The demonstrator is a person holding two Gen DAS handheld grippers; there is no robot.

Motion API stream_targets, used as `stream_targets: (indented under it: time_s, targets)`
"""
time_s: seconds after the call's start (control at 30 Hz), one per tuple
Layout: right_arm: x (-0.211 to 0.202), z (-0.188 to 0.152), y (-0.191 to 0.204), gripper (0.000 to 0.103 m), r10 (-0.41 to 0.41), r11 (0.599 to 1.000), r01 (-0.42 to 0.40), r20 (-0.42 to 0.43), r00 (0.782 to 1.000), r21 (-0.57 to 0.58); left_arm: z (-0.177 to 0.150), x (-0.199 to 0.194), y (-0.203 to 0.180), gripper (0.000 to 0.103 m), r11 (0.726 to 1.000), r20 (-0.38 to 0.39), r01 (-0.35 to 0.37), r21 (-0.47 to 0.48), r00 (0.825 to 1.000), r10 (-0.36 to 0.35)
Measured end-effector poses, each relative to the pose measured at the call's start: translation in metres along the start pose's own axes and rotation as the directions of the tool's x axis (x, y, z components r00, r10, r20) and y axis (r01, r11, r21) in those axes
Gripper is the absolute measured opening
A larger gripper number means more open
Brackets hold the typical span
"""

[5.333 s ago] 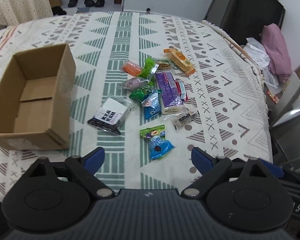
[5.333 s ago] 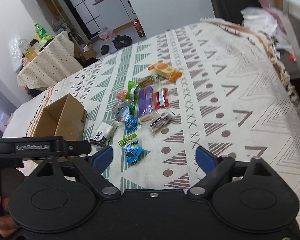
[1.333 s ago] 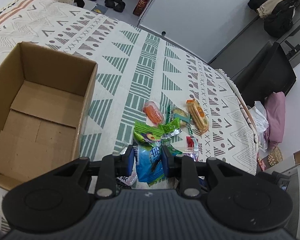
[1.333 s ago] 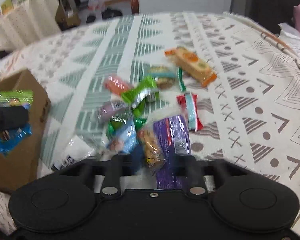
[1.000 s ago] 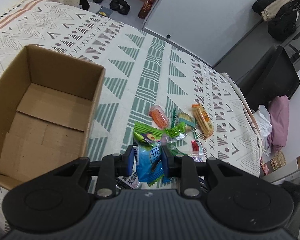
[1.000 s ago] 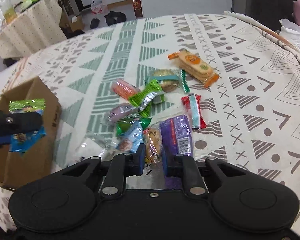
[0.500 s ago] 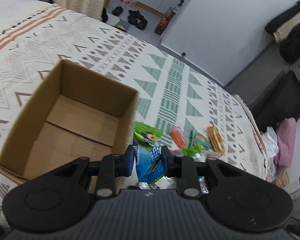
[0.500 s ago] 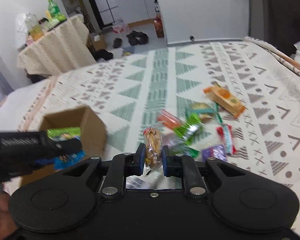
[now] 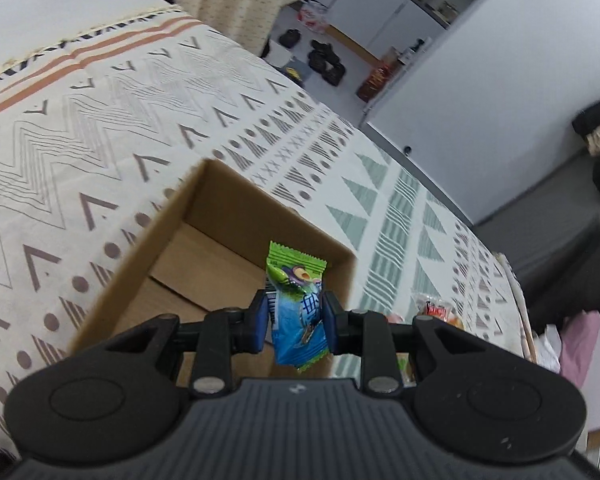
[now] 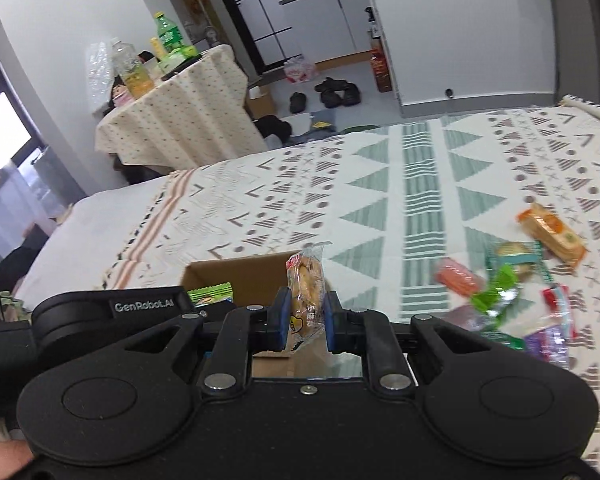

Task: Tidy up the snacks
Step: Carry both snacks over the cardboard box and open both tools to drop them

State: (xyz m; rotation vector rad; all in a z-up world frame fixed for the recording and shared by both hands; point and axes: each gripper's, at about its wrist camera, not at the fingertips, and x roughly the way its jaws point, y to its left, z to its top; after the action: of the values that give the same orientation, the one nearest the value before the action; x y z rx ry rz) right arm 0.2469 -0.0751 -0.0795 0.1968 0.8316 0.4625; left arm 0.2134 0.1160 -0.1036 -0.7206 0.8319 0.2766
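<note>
Snack pile [image 10: 512, 284] blurred; left hand-held gripper [image 10: 204, 312] hides box [image 10: 236, 276].

Premises: a lived-in home, single open room. Evidence: a bed or low table under a patterned cloth [image 10: 380, 184] serves as the work surface; a side table with a dotted cloth [image 10: 172, 120] carries drink bottles [image 10: 166, 36] (one green, one clear); shoes [image 10: 336, 94] lie loose on the floor by a white wall; white kitchen cabinets [image 10: 332, 12] stand beyond; clothing [image 9: 580, 344] is heaped at the edge.
</note>
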Motion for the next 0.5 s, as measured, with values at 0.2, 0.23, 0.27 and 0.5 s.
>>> stream_targets:
  time_s: [0.2,0.23,0.27,0.5]
  targets:
    - [0.021,0.000,0.017,0.017,0.039,0.999,-0.039,-0.022,0.999,0.002,0.014,0.011,0.018,0.027,0.998,-0.013,-0.015,-0.061,1.000,0.014]
    - [0.024,-0.001,0.019,0.017,0.043,0.999,-0.043,-0.028,0.999,-0.001,0.017,0.014,0.021,0.027,0.997,-0.015,-0.020,-0.073,1.000,0.019]
    - [0.028,-0.001,0.022,0.017,0.045,0.999,-0.045,-0.032,0.998,-0.004,0.019,0.015,0.024,0.027,0.996,-0.014,-0.027,-0.080,1.000,0.025]
    - [0.042,0.004,0.032,0.017,0.069,0.998,-0.070,-0.046,0.997,-0.007,0.027,0.020,0.037,0.031,0.990,-0.003,-0.080,-0.119,0.997,0.081]
